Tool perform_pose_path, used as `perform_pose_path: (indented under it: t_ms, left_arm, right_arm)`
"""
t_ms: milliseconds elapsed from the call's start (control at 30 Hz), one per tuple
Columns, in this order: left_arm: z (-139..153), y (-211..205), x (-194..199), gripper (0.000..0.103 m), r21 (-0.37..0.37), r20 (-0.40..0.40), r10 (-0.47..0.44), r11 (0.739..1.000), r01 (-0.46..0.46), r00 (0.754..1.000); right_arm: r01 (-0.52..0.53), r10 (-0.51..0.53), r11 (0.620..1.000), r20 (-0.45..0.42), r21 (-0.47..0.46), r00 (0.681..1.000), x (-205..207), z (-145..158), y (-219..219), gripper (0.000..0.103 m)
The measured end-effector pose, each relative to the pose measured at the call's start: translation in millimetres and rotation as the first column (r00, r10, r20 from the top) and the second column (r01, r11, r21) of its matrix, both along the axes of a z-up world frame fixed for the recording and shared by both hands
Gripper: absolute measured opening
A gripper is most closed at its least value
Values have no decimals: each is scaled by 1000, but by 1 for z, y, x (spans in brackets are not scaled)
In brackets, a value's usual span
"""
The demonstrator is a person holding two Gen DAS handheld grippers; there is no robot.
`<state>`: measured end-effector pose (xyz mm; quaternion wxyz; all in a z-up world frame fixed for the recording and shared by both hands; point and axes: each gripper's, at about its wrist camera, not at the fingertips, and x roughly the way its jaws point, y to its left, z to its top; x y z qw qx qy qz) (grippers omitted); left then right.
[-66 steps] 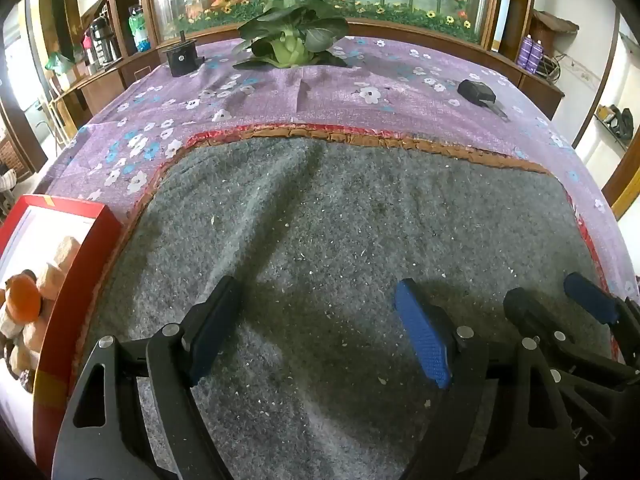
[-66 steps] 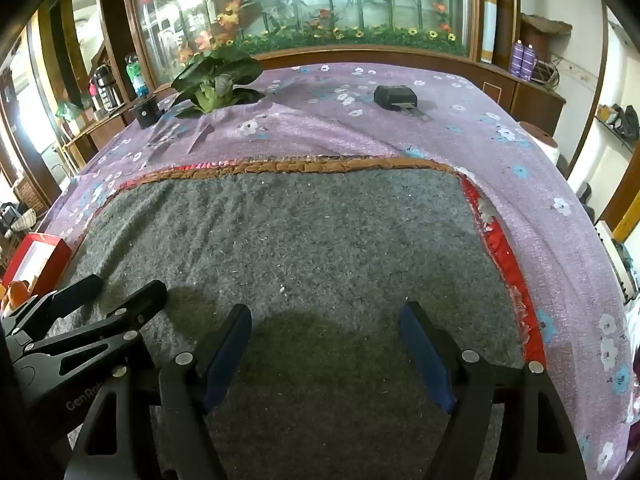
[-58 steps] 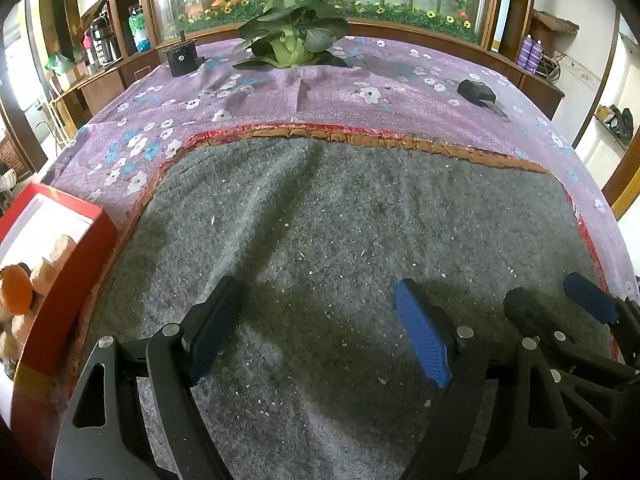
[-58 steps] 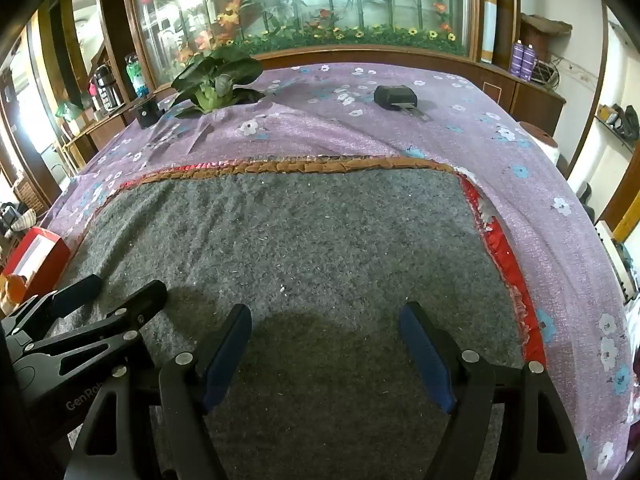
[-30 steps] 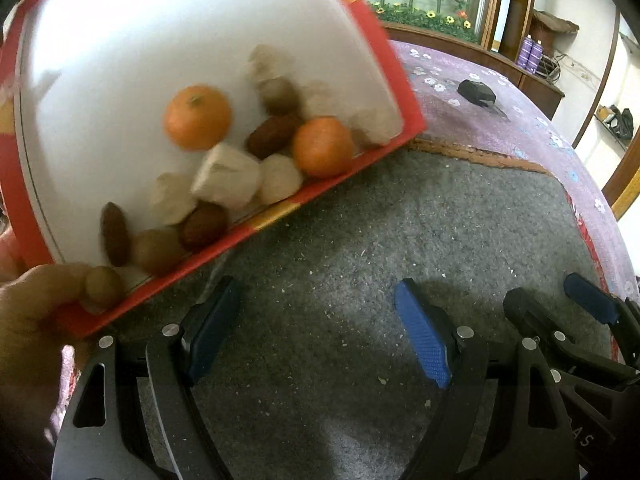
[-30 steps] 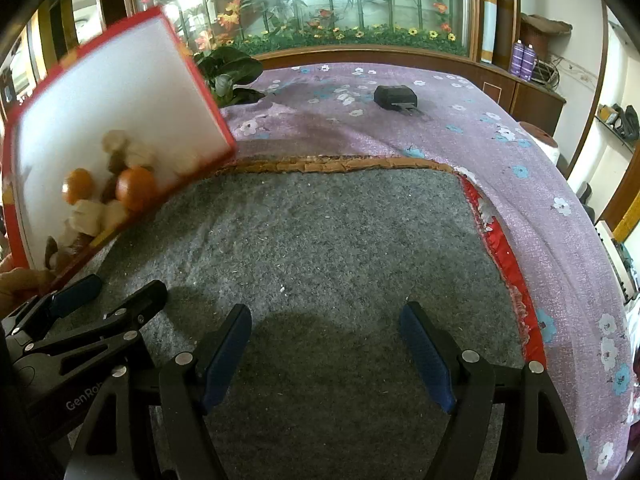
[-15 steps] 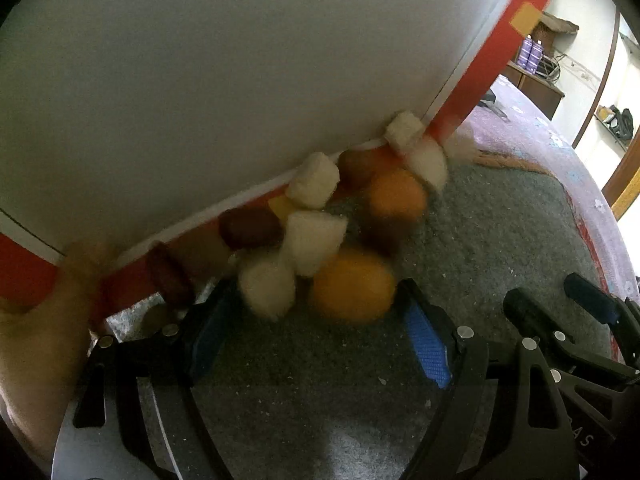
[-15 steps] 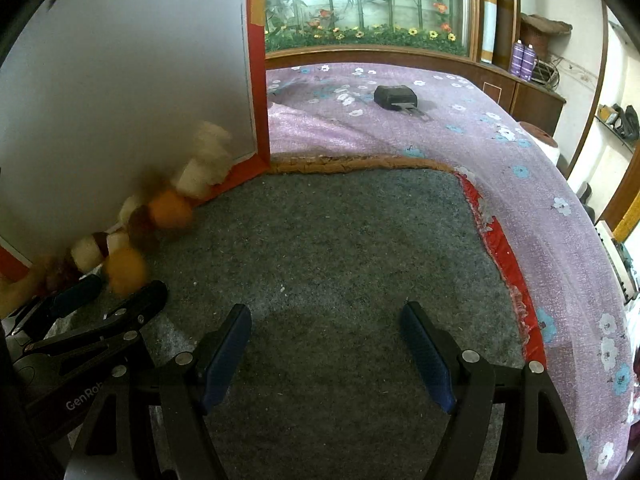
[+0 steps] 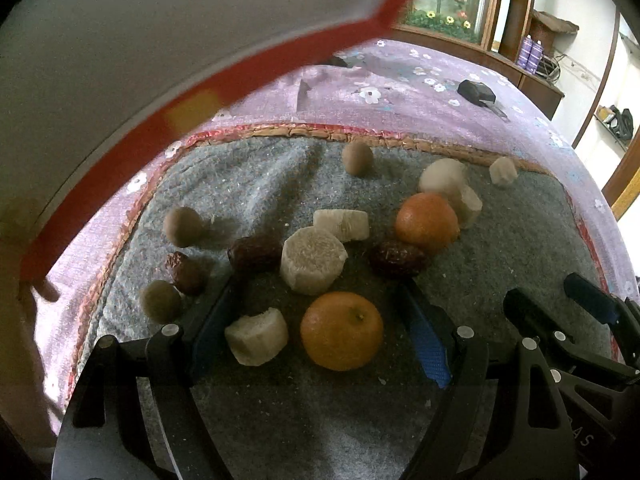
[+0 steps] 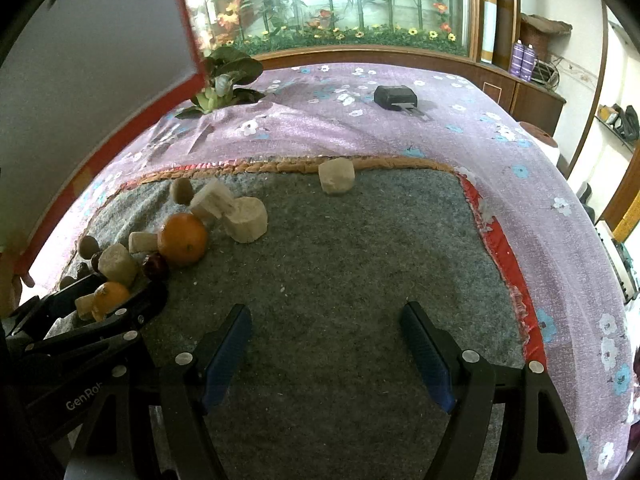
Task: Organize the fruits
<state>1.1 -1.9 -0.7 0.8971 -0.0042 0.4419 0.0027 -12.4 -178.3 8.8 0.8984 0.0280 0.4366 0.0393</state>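
Left wrist: red-edged tray (image 9: 240, 76) looms above scattered fruit (image 9: 342, 330).

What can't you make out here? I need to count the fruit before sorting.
- Red-rimmed box: blurred, cut off by the left wrist view's top edge; its inside is unseen.
- Near orange and pale chunk: partly hidden by the left gripper in the right wrist view.
- Black object on the purple cloth: too small to identify.
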Motion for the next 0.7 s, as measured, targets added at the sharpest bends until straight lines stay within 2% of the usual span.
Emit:
perform_pose_path:
  t_ms: [700]
  left_arm:
    - [0, -1, 0, 81, 0, 0, 0, 1000, 0, 1000]
  right_arm:
    - [0, 0, 1000, 0, -1, 1000, -1, 1, -1, 77]
